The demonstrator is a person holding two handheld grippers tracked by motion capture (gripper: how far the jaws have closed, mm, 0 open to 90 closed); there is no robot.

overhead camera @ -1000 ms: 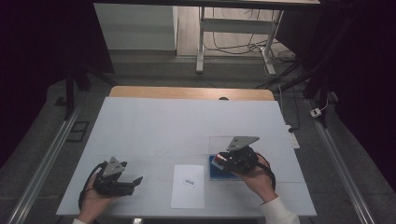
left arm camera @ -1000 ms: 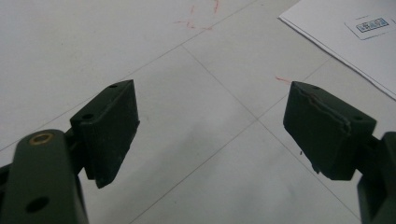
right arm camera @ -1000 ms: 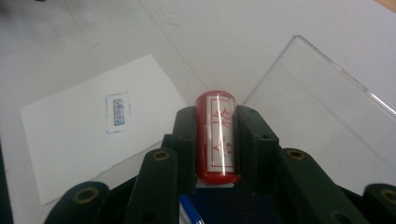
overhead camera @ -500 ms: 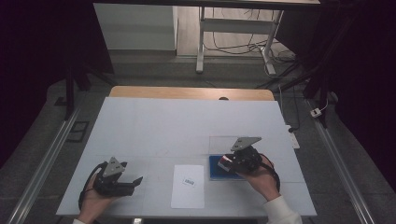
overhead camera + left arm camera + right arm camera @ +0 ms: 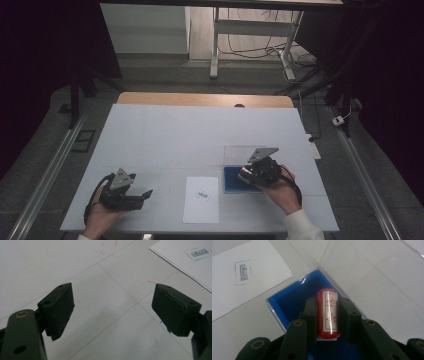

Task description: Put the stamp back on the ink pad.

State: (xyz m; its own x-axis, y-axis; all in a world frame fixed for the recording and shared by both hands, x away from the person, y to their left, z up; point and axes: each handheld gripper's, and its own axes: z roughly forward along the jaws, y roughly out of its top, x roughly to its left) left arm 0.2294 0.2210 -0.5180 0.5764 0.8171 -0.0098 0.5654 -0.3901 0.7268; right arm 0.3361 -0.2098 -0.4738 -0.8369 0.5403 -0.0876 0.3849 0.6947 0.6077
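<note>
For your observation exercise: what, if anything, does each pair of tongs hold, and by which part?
The right tongs clamp a red stamp by its long sides, over the blue ink pad. The left tongs stand open, holding nothing.

Even overhead light falls on the white table [image 5: 200,135], while the room around the table lies in deep shadow. Shadows on the table are soft and faint. A glare streak runs down the red stamp [image 5: 327,312]; the clear lid [image 5: 374,277] behind it carries pale reflections. Near jaw parts look soft in both gripper views.
</note>
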